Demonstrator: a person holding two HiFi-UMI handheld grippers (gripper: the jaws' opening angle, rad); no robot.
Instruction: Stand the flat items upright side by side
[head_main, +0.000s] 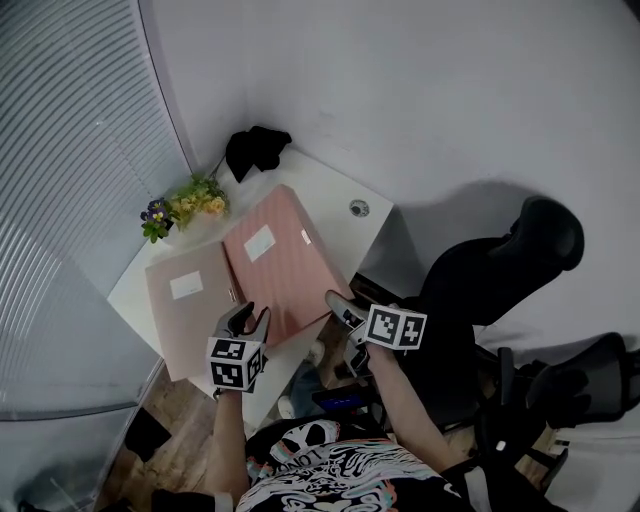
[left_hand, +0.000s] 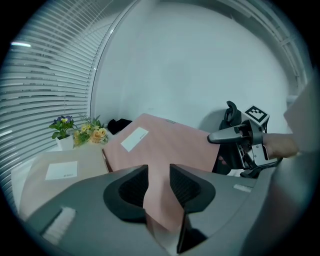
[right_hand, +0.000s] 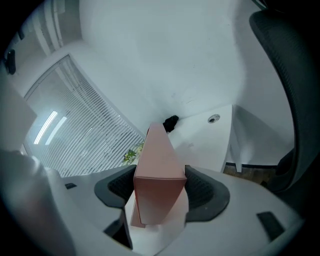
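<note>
A pink folder (head_main: 280, 262) with a white label is tilted up off the white table (head_main: 330, 195), its right side raised. My left gripper (head_main: 248, 318) is shut on its thin near edge; the pink sheet (left_hand: 165, 142) runs between the jaws of that gripper (left_hand: 158, 175). My right gripper (head_main: 340, 305) is shut on the folder's thick right edge (right_hand: 157, 170), which fills the gap of the gripper (right_hand: 159, 187). A beige folder (head_main: 190, 300) lies flat to the left, touching the pink one; it also shows in the left gripper view (left_hand: 55, 175).
A pot of flowers (head_main: 190, 208) and a black bundle (head_main: 256, 150) sit at the table's far end by the window blinds. A round cable grommet (head_main: 359, 208) is near the right edge. A black office chair (head_main: 500, 270) stands to the table's right.
</note>
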